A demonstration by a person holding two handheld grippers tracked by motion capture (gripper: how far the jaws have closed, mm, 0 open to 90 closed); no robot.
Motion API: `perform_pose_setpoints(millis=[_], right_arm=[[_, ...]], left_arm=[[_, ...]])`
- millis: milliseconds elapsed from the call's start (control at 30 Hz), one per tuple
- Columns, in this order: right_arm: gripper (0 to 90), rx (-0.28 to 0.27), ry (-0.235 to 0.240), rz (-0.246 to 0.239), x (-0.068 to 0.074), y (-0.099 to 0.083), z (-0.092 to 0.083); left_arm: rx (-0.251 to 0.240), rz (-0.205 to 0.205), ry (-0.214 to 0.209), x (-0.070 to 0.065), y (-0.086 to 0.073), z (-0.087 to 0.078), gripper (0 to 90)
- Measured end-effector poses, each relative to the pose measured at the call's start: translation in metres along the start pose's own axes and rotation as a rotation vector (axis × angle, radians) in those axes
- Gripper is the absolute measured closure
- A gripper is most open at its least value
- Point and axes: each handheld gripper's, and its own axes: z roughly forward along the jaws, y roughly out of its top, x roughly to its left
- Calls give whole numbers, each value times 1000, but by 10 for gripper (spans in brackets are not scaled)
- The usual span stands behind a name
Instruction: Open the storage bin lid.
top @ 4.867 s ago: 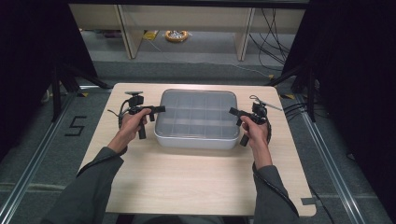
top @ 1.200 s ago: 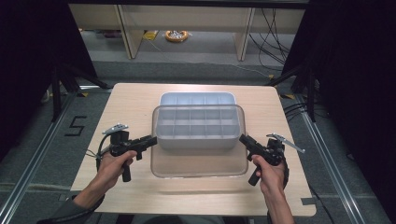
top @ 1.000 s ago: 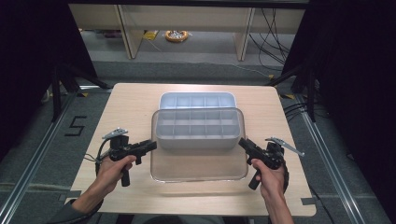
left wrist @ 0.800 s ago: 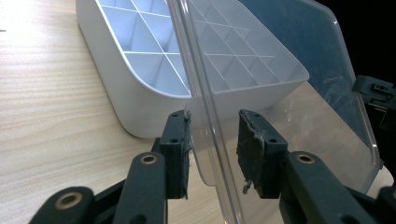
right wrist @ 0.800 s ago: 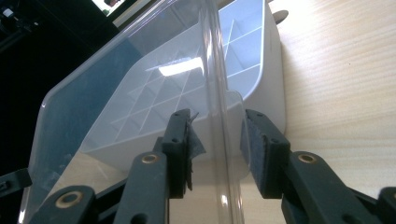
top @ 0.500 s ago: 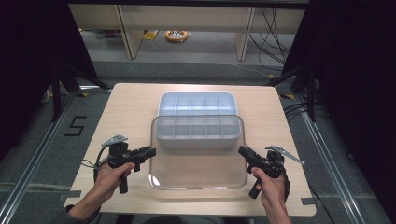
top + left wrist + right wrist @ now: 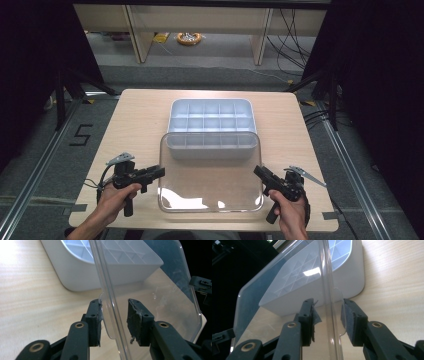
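Two grippers are seen at the near edge of the wooden table (image 7: 140, 115), one at each side of a clear plastic lid (image 7: 210, 180). The lid's left rim is taken by the left gripper (image 7: 161, 171), near the table's near-left corner, and its right rim by the right gripper (image 7: 256, 170), near the near-right corner. In the left gripper view the lid (image 7: 150, 290) is seen running edge-on between the two black jaws of the left gripper (image 7: 115, 312), its rim tab pressed against one pad; the jaws are drawn in as far as the rim lets them, and the lid is held. The same is shown in the right gripper view: the right gripper (image 7: 328, 312) is clamped about the lid's (image 7: 287, 277) rim, with the plastic standing between the pads. The lid is held tilted over the near half of the table, its far edge overlapping the near wall of the white compartment tray (image 7: 210, 116). That tray is set at the middle of the table, toward the far edge, uncovered, with its grid of dividers on show. Through the lid, in both gripper views, the tray (image 7: 82, 270) (image 7: 347, 272) is seen resting on the wood just beyond the jaws.
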Motion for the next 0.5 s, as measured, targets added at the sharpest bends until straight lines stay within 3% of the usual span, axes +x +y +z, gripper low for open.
perform_pose_setpoints(millis=[67,267,300,367,433,467,500], right_arm=[[634,12,-21,13,3,-3,-4],[634,16,-24,-5,0,-11,-9],[632,23,-17,25,2,-12,-10],[632,21,-13,8,0,-15,-10],[632,31,-17,37,1,-17,-11],[632,34,-32,4,-1,-18,-12],[632,35,-31,18,-1,-19,-13]], left_arm=[[12,4,-7,0,-4,0,630],[39,7,-5,0,-16,0,629],[40,4,-4,0,-17,0,629],[52,-2,-3,1,-21,0,629],[59,-7,-6,1,-25,1,628],[65,-9,-5,1,-26,1,630],[69,-1,-6,1,-27,1,629]])
